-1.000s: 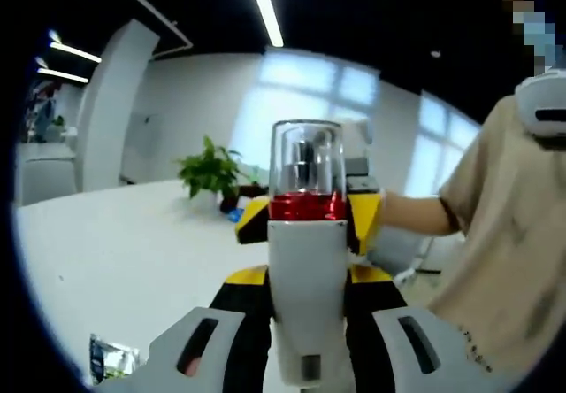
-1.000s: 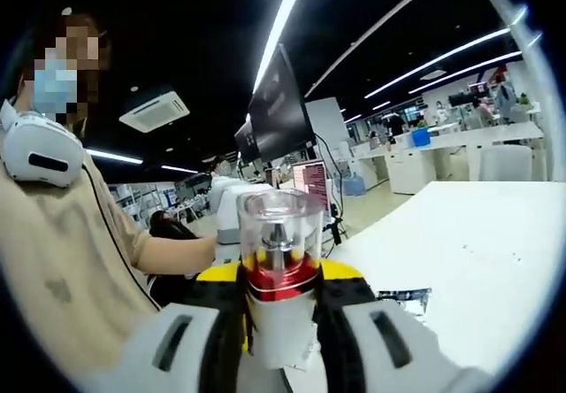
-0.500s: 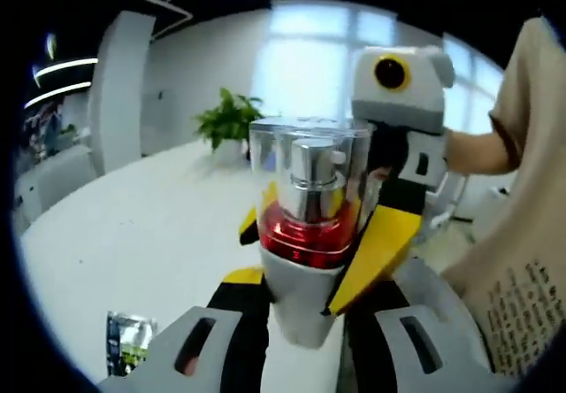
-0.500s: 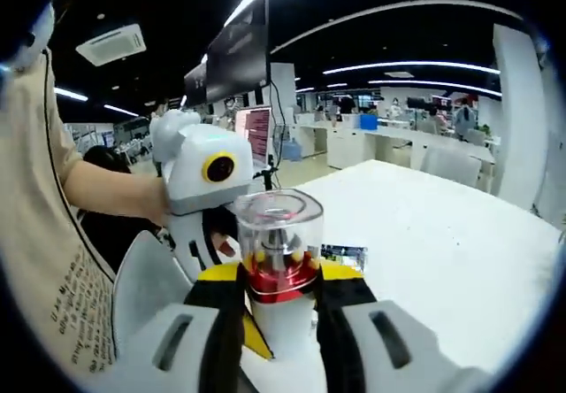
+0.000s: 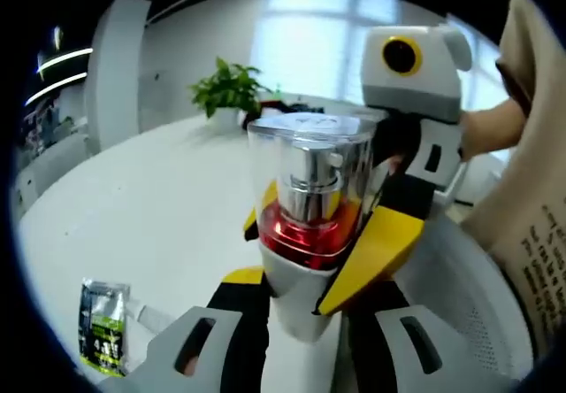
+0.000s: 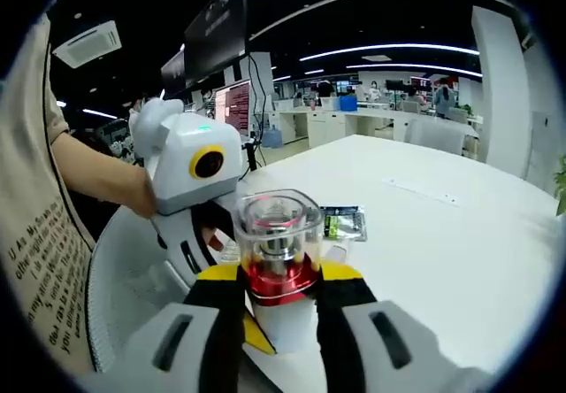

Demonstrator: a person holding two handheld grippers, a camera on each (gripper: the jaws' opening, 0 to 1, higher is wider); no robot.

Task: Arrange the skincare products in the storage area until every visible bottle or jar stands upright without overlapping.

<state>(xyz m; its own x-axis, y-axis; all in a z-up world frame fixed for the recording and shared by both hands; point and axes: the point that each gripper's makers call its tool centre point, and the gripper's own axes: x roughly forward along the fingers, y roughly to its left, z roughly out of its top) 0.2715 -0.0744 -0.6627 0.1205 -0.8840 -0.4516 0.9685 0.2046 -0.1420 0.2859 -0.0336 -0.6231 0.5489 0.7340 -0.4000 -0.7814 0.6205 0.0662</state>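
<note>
- Together, both grippers clamp one bottle [image 5: 305, 234] above the white table [image 5: 150, 225].
- Left gripper [image 5: 301, 340] pinches its white body from below.
- Right gripper [image 6: 279, 322] grips the same bottle [image 6: 279, 260], jaws narrowed on it.
- Nearby, a sachet [image 5: 102, 322] lies flat on the table.

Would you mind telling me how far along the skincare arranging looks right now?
Nothing looks placed yet. In hand: both claws, left claw and right claw, grip one clear-capped pump bottle above the white table. Left: standing it upright; a sachet lies flat.
</note>
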